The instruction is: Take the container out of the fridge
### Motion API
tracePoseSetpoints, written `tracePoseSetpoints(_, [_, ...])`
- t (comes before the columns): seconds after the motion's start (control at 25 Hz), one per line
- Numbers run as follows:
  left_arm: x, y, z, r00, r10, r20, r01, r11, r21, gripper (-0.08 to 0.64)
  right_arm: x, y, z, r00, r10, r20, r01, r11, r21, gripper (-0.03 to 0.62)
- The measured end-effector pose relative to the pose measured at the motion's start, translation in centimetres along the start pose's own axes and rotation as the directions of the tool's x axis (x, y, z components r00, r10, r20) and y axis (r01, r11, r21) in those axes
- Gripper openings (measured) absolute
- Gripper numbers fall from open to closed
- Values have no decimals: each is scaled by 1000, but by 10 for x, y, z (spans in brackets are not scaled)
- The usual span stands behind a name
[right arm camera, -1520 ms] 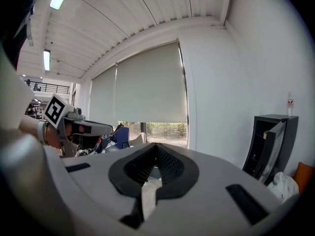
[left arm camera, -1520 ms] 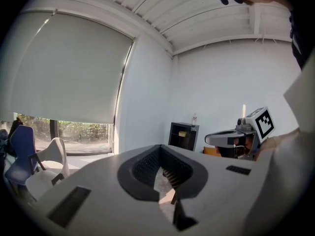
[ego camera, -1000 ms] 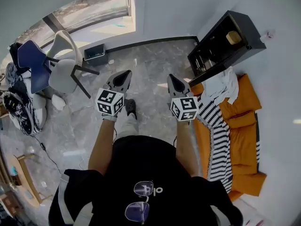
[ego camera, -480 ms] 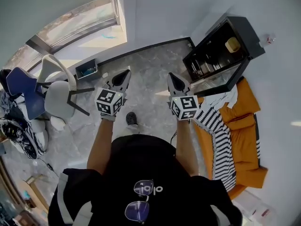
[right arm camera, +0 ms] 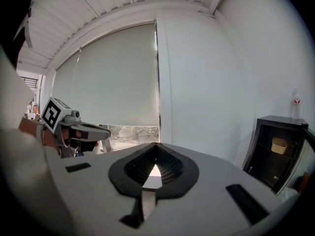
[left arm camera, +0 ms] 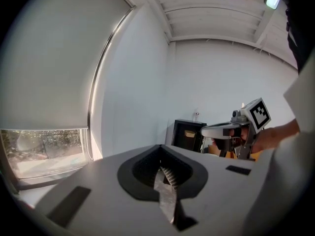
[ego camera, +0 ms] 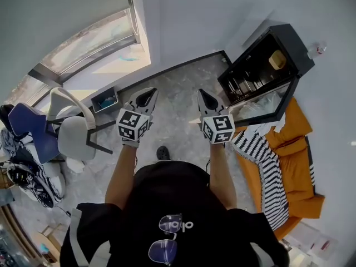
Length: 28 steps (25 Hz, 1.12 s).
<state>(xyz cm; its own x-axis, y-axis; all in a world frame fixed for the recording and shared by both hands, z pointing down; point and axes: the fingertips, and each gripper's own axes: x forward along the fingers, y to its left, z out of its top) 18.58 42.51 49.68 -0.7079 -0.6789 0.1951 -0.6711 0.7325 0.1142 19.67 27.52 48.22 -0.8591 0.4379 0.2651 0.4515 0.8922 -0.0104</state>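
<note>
Black fridge (ego camera: 298, 46) open, tan container (ego camera: 276, 60) inside; left tool (ego camera: 146, 97) and right tool (ego camera: 206, 99), both closed and empty, hover short of it: seemingly the approach step, opening needed next.

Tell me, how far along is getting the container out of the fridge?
Done: the fridge already stands open. In hand: nothing; left gripper and right gripper are shut, empty, apart from the fridge. Left: reach the tan container on its shelf, grip it, bring it out.

Marble floor (ego camera: 179, 100) bears fridge (ego camera: 296, 42), chairs (ego camera: 72, 139); orange couch (ego camera: 296, 168).
</note>
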Motion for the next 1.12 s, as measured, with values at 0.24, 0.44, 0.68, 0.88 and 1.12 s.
tracePoseSetpoints(0.24, [8, 17, -4, 999, -42, -8, 42, 999, -14, -2, 3, 3, -7, 999, -49, -17, 49, 999, 0, 6])
tracePoseSetpoints(0.44, [30, 7, -5, 993, -112, -22, 112, 994, -9, -3, -4, -15, -11, 993, -114, -30, 114, 993, 15, 6])
tracePoseSetpoints(0.68, [67, -8, -3, 982, -184, -36, 185, 983, 6, -2, -8, -51, -14, 982, -186, -31, 187, 982, 41, 6])
tracePoseSetpoints(0.88, [105, -7, 12, 973, -226, -36, 227, 974, 18, -2, 5, -88, -6, 973, -230, -19, 230, 971, 59, 6])
tracePoseSetpoints(1.12, [160, 1, 26, 960, -274, -64, 277, 960, 46, -2, 30, -144, 1, 957, -290, -8, 290, 953, 88, 6])
